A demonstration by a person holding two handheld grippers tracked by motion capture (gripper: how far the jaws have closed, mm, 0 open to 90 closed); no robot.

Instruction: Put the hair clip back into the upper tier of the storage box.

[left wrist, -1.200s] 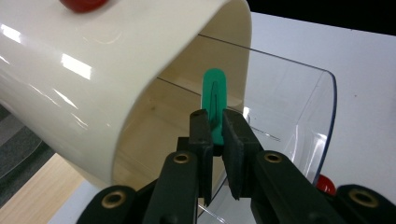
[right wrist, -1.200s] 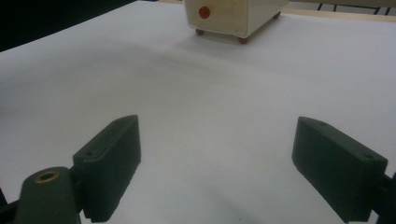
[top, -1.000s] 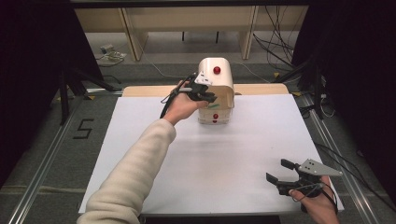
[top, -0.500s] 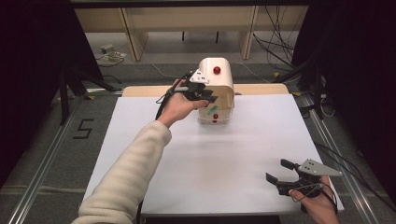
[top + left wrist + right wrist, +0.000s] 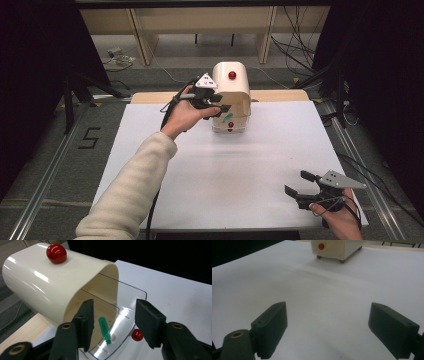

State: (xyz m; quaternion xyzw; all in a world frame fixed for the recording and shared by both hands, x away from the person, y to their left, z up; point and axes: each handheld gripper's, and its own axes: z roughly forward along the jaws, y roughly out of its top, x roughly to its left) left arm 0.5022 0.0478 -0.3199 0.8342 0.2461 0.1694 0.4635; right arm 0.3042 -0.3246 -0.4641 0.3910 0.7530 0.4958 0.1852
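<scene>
A cream box [image 5: 231,90] with a rounded roll-back cover and a red knob [image 5: 232,75] stands at the far middle of the white table [image 5: 225,175]. Its clear front panel [image 5: 125,315] carries a second red knob [image 5: 137,335]. A green pen [image 5: 104,329] lies inside on the clear floor. My left gripper [image 5: 222,102] hovers at the box's mouth, open; its jaws have just been opening, and nothing is between them [image 5: 113,312]. My right gripper [image 5: 295,182] rests open near the front right corner, empty [image 5: 327,325], facing the box [image 5: 334,248].
A wooden board [image 5: 150,97] edges the table's far side. Metal rails [image 5: 50,175] run along both sides, with a "5" marked on the floor [image 5: 90,137] at left. Cables lie on the floor behind the box.
My left gripper has risen and drawn back to the left from over the box, and its jaws have spread. The green pen now shows inside the box. The right gripper has kept still.
</scene>
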